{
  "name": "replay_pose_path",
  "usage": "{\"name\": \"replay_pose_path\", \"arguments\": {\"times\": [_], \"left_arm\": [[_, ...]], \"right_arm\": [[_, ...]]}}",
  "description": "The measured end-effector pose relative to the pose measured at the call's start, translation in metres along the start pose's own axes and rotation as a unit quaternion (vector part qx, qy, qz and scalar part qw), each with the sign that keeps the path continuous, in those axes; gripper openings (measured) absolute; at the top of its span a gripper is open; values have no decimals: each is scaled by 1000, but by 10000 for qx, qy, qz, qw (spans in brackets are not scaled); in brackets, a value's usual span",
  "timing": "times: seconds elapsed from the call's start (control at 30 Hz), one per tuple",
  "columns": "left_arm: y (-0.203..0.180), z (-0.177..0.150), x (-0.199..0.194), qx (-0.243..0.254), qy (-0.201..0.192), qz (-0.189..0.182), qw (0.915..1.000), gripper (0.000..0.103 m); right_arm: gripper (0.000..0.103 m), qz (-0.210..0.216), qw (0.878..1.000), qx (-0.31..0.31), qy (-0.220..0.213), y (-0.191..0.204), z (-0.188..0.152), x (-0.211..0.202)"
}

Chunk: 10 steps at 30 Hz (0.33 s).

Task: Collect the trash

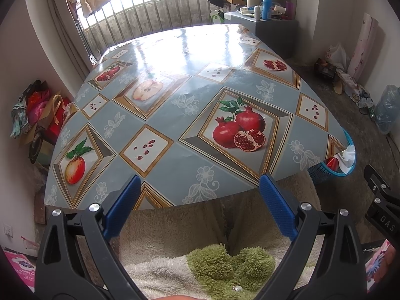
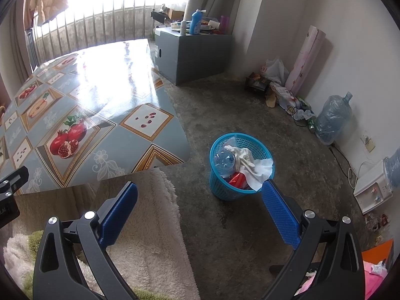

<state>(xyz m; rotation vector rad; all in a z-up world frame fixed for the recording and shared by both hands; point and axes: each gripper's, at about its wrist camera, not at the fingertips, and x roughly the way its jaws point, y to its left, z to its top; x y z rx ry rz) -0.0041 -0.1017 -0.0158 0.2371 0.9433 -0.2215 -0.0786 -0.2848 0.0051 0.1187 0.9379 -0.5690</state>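
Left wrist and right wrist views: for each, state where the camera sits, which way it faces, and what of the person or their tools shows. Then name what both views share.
Left wrist view: sits on the left gripper, faces forward over the table toward the window; open blue fingers, fleece-covered lap, right gripper's edge.
Right wrist view: sits on the right gripper, faces the floor and the blue basket holding trash; open fingers, left gripper's edge.
Shared: table, basket, grey cabinet.

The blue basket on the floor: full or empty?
Nearly full. The blue basket holds a clear plastic bottle, white crumpled paper and a red item up to its rim.
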Motion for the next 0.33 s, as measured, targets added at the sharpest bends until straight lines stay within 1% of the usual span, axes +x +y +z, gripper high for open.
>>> {"name": "replay_pose_path", "arguments": {"times": [0.33], "left_arm": [[2, -2, 1, -3, 26, -2, 10000, 91]], "right_arm": [[97, 4, 10000, 4, -1, 0, 0, 0]]}}
